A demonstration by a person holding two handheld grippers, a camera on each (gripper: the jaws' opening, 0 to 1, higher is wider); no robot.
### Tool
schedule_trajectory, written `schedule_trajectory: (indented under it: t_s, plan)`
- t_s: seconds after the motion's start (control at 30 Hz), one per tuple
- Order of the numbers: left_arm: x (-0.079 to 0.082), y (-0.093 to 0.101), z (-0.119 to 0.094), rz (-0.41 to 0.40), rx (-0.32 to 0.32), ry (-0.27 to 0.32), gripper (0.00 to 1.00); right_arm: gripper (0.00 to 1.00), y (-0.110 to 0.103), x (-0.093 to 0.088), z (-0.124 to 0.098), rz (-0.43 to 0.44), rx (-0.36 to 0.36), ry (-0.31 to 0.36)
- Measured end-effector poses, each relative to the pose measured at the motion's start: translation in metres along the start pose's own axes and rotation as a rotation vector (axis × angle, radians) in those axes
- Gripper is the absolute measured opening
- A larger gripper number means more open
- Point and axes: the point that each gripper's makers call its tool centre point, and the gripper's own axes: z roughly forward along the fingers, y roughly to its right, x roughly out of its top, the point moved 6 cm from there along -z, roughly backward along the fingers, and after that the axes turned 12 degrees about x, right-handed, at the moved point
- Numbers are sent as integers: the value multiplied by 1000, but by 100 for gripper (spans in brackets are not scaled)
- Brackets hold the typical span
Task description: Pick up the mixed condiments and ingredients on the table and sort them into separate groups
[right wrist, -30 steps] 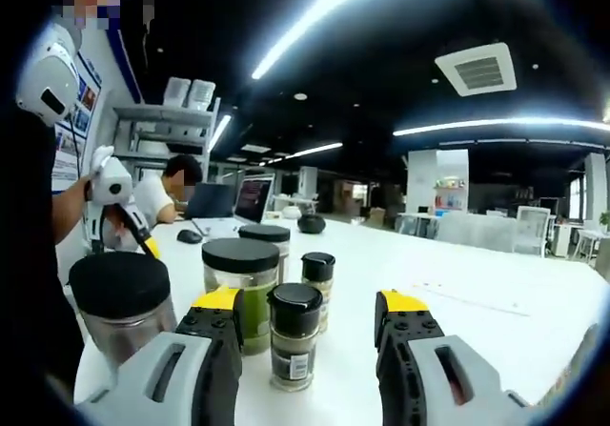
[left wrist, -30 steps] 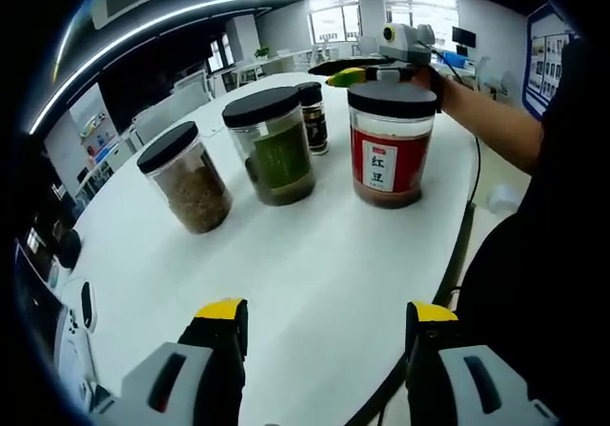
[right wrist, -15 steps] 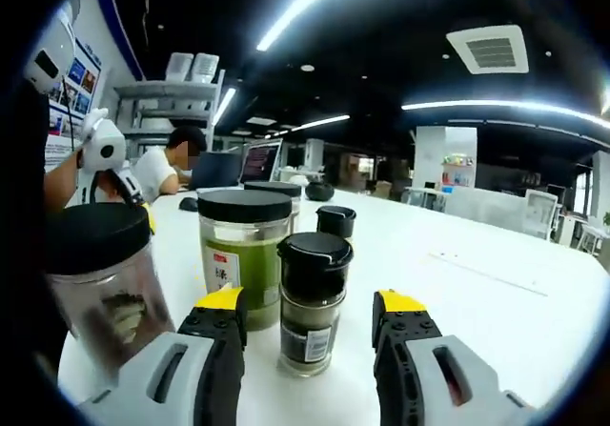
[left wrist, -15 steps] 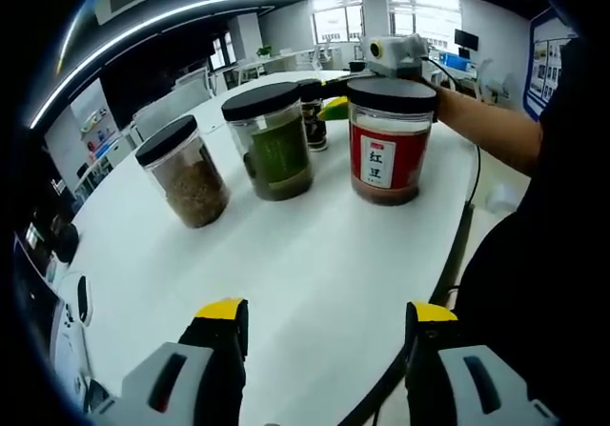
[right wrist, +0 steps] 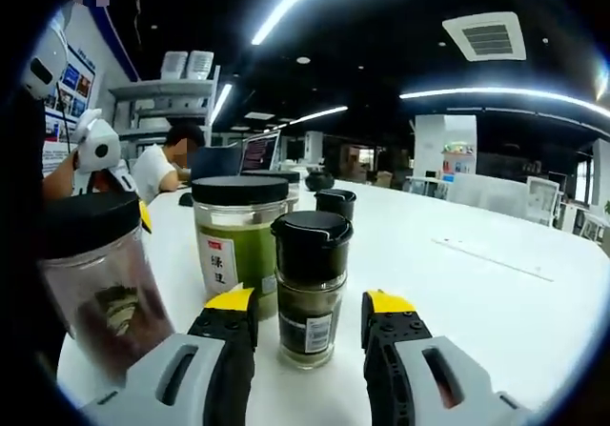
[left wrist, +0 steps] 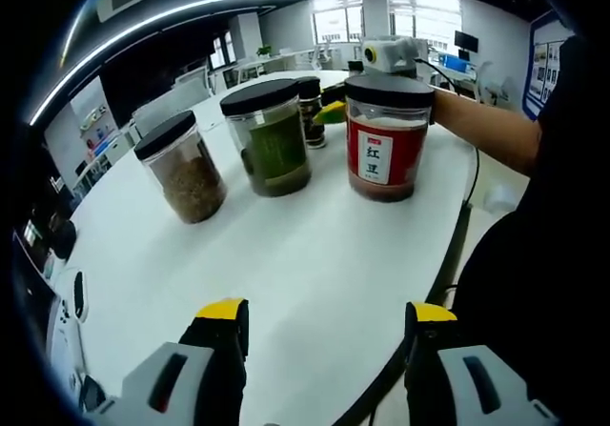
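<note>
My right gripper [right wrist: 303, 304] stands with its yellow-tipped jaws spread just wider than the small spice bottle [right wrist: 310, 288], which sits on the white table [right wrist: 496, 302] right between them, not yet squeezed; I judge that bottle light and rigid, its clear wall smooth and probably slick, so I would close on the straight body below the black flip cap, over the paper label where the pads may bite better; the cap itself looks too rounded to trust. Just behind the bottle and toward my left gripper [left wrist: 326, 314] stands the green-filled jar [right wrist: 236, 238], a stout clear cylinder with a flat black lid; a second small bottle [right wrist: 335, 204] sits behind the first; nearer my camera than the green jar is the red-labelled jar [right wrist: 100, 278]. My left gripper hangs wide and empty over bare table, well short of the green jar; beyond that jar stands a jar of brown grains [left wrist: 183, 169].
</note>
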Motion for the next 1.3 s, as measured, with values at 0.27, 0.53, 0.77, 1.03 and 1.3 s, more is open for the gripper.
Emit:
schedule_trajectory:
  t_s: [0.27, 0.53, 0.77, 1.03, 1.3]
  plan:
    - [-1, 0, 4, 4, -7, -4, 66, 32, 0, -3, 4, -32, 8, -30]
    - [-2, -1, 3, 6, -5, -8, 66, 28, 2, -2, 3, -20, 15, -11]
    - [-3, -2, 6, -1, -2, -17, 66, 28, 3, -2, 3, -20, 15, -14]
    - [-1, -2, 5, 5, 2, -16, 65, 28, 5, -3, 3, 5, 9, -16]
    - [-3, -2, 4, 6, 5, -21, 65, 27, 4, -1, 4, -20, -12, -24]
